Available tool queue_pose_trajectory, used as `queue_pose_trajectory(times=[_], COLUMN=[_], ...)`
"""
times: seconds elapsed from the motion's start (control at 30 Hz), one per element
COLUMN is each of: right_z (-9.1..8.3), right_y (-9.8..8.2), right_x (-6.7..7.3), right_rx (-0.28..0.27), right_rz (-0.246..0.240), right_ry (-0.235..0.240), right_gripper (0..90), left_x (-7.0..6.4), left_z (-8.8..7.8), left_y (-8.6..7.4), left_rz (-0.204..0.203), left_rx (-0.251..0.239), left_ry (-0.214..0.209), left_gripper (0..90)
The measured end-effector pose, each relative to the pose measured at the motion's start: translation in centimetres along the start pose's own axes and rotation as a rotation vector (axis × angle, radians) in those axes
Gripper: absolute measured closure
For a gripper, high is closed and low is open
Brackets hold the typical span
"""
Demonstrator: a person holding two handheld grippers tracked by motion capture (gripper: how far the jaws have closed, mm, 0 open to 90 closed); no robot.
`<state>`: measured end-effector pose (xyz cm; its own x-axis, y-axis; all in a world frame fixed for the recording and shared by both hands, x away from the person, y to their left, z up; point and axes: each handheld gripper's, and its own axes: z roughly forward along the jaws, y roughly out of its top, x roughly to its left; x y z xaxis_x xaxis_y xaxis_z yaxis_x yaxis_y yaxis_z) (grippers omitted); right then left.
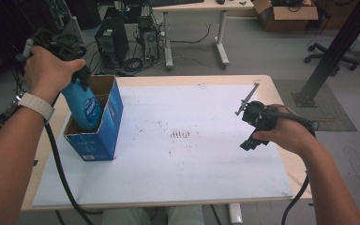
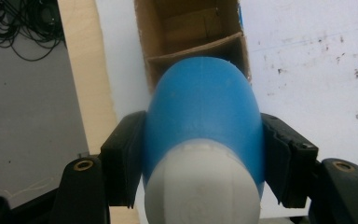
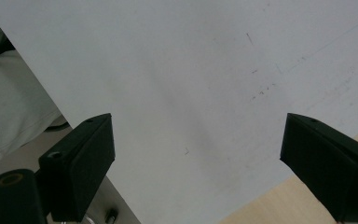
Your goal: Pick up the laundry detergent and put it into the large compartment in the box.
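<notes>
Left gripper (image 2: 200, 154) has its fingers (image 2: 123, 158) clamped on the blue bottle (image 1: 83, 105), neck up so it drops straight into the box (image 1: 104, 123). Right gripper (image 3: 198, 163) idles wide open over the surface (image 1: 192, 154).

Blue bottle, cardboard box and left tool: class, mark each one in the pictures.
blue bottle (image 2: 205, 102), left gripper view, on its rounded shoulder.
cardboard box (image 1: 112, 112), high view, on its blue side wall.
left tool (image 2: 200, 163), left gripper view, midway between its jaws.

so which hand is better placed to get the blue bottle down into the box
Left. Its tongs are already shut on the blue bottle, partly inside the open blue box. The right tongs are open, away from the box.
</notes>
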<state>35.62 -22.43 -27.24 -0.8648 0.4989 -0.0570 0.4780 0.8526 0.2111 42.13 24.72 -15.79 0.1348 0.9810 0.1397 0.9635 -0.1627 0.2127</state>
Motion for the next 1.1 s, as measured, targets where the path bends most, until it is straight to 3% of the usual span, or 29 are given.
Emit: queue_pose_trajectory(times=[0.23, 0.5, 1.1], right_z=[0.3, 0.7, 0.6], right_y=[0.2, 0.1, 0.1], right_x=[-0.2, -0.5, -0.6], right_rx=[0.0, 0.011, 0.01], right_rz=[0.0, 0.006, 0.008], right_ry=[0.004, 0.009, 0.009], right_gripper=[9.9, 9.8, 9.8], left_x=[-0.5, -0.7, -1.1], left_z=[3.2, 7.1, 10.6], left_y=[-0.3, -0.5, -1.5], left_rz=[0.006, 0.012, 0.01], left_rx=[-0.004, 0.035, 0.064], left_ry=[0.011, 0.013, 0.003], left_gripper=[37.9, 37.9, 37.9])
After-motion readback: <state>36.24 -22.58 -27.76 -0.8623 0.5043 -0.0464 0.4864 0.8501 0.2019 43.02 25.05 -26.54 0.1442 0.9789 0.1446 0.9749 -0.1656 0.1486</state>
